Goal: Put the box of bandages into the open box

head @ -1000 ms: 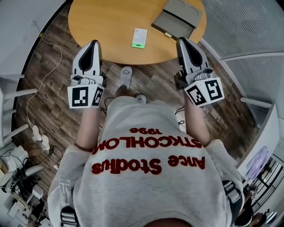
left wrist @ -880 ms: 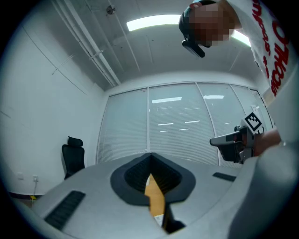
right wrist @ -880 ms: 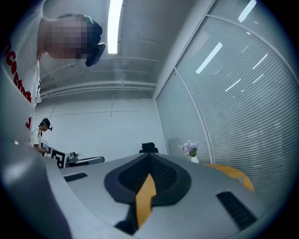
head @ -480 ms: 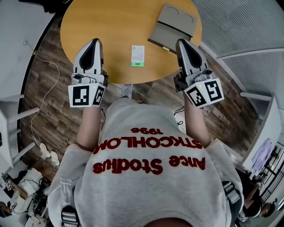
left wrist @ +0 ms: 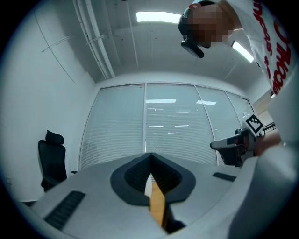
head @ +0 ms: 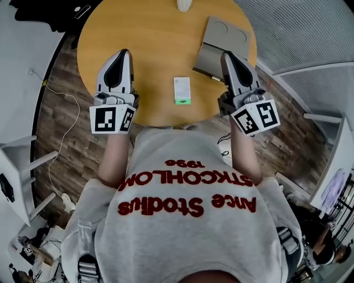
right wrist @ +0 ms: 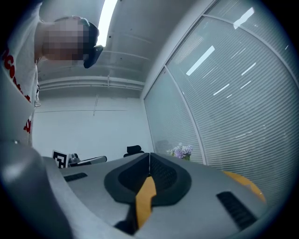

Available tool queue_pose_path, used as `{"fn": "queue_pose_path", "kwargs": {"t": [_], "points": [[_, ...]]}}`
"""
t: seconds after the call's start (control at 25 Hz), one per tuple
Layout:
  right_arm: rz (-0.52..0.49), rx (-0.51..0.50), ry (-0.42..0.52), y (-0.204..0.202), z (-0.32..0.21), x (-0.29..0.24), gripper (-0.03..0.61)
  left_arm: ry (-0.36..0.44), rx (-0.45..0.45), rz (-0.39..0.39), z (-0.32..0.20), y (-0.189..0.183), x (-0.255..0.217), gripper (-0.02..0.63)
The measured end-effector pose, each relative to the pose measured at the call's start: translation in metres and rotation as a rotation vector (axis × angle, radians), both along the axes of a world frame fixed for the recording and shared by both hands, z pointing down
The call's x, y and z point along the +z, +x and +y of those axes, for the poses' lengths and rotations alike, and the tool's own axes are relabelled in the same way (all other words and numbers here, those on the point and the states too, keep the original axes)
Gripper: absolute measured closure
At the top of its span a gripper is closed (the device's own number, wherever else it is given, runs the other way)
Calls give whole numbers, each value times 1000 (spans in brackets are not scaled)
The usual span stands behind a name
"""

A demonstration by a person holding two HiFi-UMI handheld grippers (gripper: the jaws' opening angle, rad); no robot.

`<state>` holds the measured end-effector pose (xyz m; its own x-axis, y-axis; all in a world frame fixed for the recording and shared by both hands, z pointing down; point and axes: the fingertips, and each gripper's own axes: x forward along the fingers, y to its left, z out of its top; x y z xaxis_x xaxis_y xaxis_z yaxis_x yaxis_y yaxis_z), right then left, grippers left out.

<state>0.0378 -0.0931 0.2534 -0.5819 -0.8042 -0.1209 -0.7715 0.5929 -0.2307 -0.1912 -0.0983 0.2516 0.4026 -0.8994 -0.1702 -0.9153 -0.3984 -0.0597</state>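
Note:
The box of bandages [head: 182,90], white with a green end, lies flat on the round wooden table [head: 144,33] near its front edge. The open grey box [head: 221,41] sits at the table's right side with its lid folded back. My left gripper [head: 124,53] hovers over the table's left front, left of the bandage box, jaws shut and empty [left wrist: 150,155]. On the other side, my right gripper [head: 225,55] is beside the open box's near corner, also shut with nothing held [right wrist: 149,155]. Both point roughly level, away from me.
A small white object [head: 184,4] lies at the table's far edge. A cable [head: 61,138] runs over the wooden floor at the left, near white furniture [head: 14,171]. A black office chair [left wrist: 52,161] and glass walls with blinds stand beyond the table.
Both grippers have moved forward from the table's near edge to above its top. The bandage box now lies between them instead of ahead of them.

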Motion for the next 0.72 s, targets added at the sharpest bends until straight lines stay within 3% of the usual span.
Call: {"fn": "queue_pose_path", "kwargs": {"t": [0.36, 0.72], "points": [[-2, -6, -37, -34, -22, 10, 571, -27, 34, 9, -32, -15, 9, 611], [31, -69, -80, -29, -27, 19, 571, -60, -1, 33, -31, -1, 20, 611]]}}
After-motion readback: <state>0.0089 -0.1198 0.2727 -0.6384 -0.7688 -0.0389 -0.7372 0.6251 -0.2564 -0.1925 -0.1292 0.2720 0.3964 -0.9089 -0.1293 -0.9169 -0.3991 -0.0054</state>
